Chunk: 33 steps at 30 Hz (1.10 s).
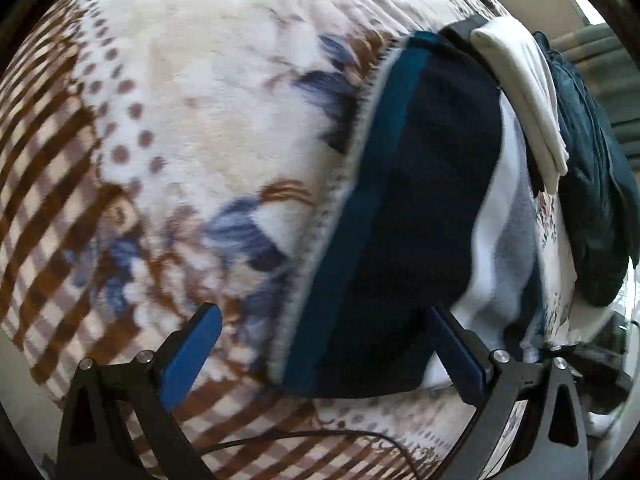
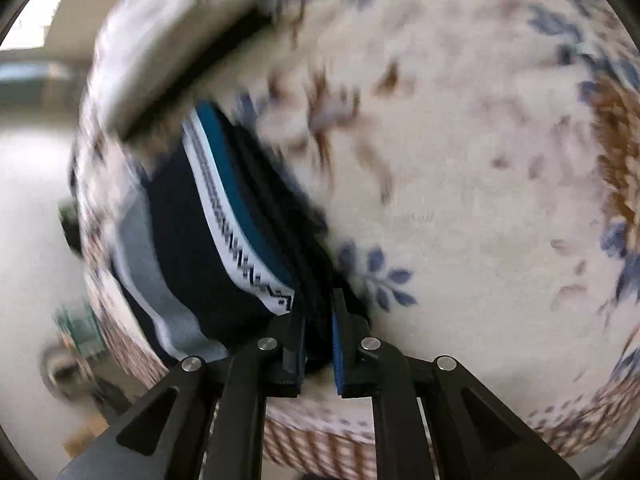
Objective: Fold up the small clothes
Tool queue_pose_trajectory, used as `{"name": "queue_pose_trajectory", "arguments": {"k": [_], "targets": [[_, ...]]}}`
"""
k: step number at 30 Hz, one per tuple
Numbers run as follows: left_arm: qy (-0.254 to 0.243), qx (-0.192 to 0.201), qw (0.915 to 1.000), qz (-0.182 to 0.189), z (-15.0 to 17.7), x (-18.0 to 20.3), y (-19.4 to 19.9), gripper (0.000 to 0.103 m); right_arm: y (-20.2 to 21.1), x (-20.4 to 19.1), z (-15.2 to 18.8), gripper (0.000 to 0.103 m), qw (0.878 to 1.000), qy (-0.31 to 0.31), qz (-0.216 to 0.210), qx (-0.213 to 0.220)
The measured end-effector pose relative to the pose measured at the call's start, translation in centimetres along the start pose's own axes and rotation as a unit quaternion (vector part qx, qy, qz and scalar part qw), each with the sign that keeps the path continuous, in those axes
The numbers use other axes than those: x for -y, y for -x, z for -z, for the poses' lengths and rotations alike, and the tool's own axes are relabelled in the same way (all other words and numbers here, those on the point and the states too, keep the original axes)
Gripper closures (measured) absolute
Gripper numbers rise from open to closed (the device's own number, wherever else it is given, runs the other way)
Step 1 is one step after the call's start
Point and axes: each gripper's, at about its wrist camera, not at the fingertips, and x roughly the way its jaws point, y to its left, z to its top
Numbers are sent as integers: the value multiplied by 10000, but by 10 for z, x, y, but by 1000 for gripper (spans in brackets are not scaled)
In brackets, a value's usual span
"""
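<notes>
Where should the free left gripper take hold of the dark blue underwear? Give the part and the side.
Take the near end of the patterned waistband on the dark blue underwear, coming from the blanket side. That long edge lies clear there; white clothes crowd the other side. The left gripper is open; the right gripper already pinches the garment.

I read this as a domestic setting, most likely a bedroom or living area. The work surface under my cameras is covered by a plush fleece blanket (image 1: 192, 128) printed with blue flowers, brown sprigs, dots and a brown checked border, the kind found on a bed. A pile of folded laundry (image 1: 532, 100) in white and dark green lies at its far edge. Beyond the blanket, the right wrist view shows a pale floor (image 2: 28, 208) and daylight from a window (image 2: 36, 20), heavily blurred. A thin black cable (image 1: 304, 436) trails across the blanket's border.
</notes>
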Motion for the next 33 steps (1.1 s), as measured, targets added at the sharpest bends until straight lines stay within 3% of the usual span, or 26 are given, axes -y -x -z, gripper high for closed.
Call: {"name": "queue_pose_trajectory", "arguments": {"k": [2,6,7,10,12,15,17,21,22,23,24,25,28,33], "targets": [[-41,15,9999,162,-6,7,5,0,-2,-5,-8,78,9999,161,43,-35],[-153,271,9982,508,-30,13,12,0,21,-18,-33,19,9938,633,-580,703],[-168,302,9979,557,-36,10,10,0,16,-19,-43,14,9919,737,-753,703],[-98,204,9962,837,-58,8,-17,0,-24,-22,-77,14,9858,920,-1395,135],[5,-20,9923,1236,-71,7,-45,0,-59,-27,-93,14,9775,1152,-1741,-309],[-213,-33,9874,1568,-78,12,-53,0,-78,-34,-99,12,9652,1422,-2140,-494],[-397,34,9839,1742,-81,17,-52,0,-79,-45,-98,12,9495,1668,-2586,-608],[-516,148,9794,1947,-81,21,-48,0,-99,-72,-86,14,9464,2042,-2390,-741],[-527,196,9779,2013,-80,23,-47,0,-102,-73,-85,22,9478,1967,-2399,-736],[-573,281,9752,2117,-79,26,-43,3,-102,-73,-87,34,9500,1852,-2409,-723],[-621,374,9735,2170,-74,29,-37,26,-101,-71,-86,66,9505,1687,-2518,-684],[-689,413,9723,2194,-75,35,-35,46,-99,-72,-85,68,9524,1639,-2508,-566],[-831,430,9709,2203,-82,48,-23,61,-84,-75,-77,72,9588,1590,-2342,-237],[-1026,362,9665,2324,-102,66,4,67,-36,-82,-62,75,9557,1510,-2513,259]]}}
